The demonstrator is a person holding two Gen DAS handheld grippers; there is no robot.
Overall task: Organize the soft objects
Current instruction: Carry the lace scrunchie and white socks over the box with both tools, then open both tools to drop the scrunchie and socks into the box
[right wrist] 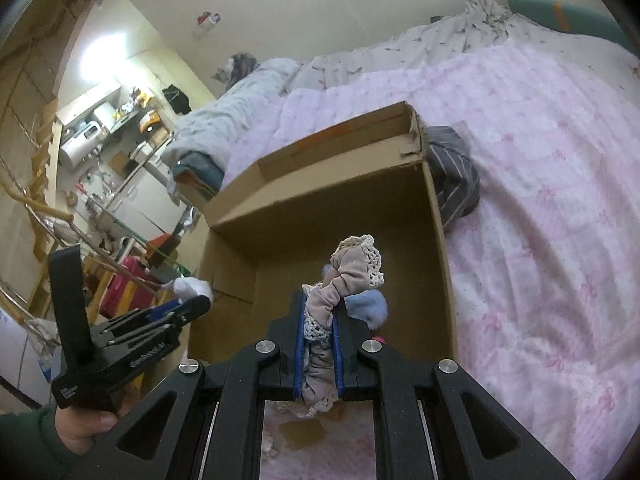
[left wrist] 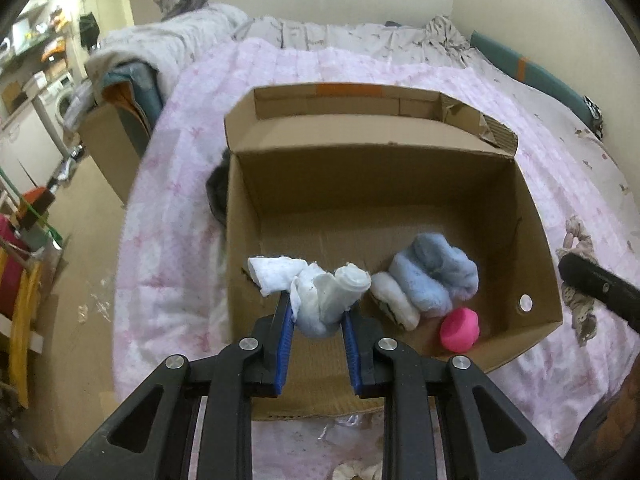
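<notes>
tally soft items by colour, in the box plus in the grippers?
White: 2, the rolled white cloth in the left gripper, white fluffy roll in cardboard box
Blue: 1, blue fluffy item
Pink: 1, pink item
Beige: 1, lace-trimmed scrunchie in the right gripper
Total: 5

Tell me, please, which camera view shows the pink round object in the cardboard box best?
The left wrist view shows the pink round object best: it lies unobstructed on the floor of the cardboard box, beside the blue fluffy item. In the right wrist view only a pink sliver shows beside the right gripper.
</notes>
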